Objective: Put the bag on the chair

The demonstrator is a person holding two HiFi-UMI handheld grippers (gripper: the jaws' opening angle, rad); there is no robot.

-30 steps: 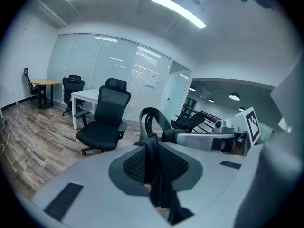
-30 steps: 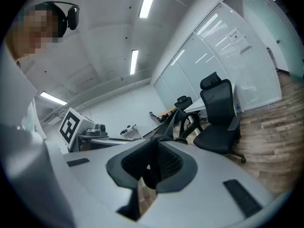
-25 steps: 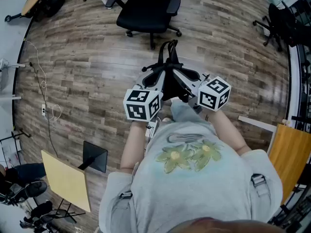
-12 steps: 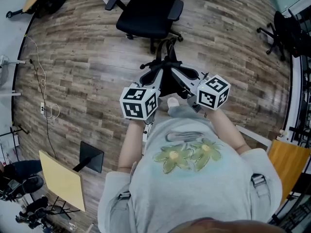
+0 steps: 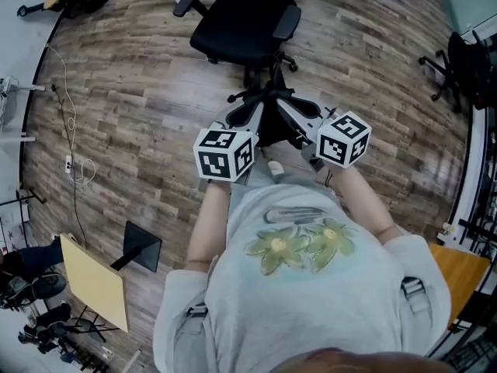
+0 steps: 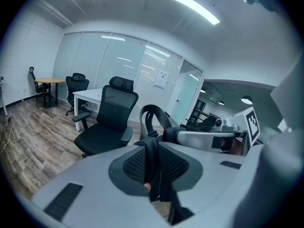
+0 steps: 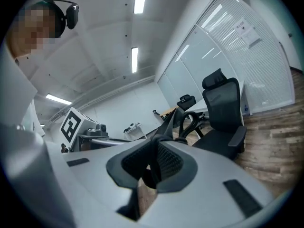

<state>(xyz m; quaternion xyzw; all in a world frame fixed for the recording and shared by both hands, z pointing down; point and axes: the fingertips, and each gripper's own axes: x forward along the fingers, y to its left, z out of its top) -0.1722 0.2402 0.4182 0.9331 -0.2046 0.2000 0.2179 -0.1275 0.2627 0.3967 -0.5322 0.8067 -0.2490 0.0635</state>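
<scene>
Okay, close in first: the left gripper point(image 6: 153, 170) has its jaws nearly together, pinched on a black strap point(image 6: 151, 151) of the bag, with the webbing running up between the ribbed pads point(image 6: 183, 164). Same story on the right gripper point(image 7: 151, 167): jaws almost closed, nipping a second dark strap point(image 7: 153, 158) of the bag between them. From the head view, the bag point(image 5: 273, 129) hangs in the air between the two sets of jaws, dark and narrow. Its looped handles point(image 6: 153, 118) stand up just beyond the left jaws. Right across from those jaws sits the other gripper's body with its marker cube point(image 6: 250, 123). Further ahead of both sets of jaws, the black office chair point(image 5: 247, 23) stands on the wooden floor point(image 5: 132, 99), well apart from the bag, so the bag is not on it yet. Beyond the chair, off past the left jaws, comes a white desk point(image 6: 88, 96), then a glass wall point(image 6: 114, 56) at the very back.
</scene>
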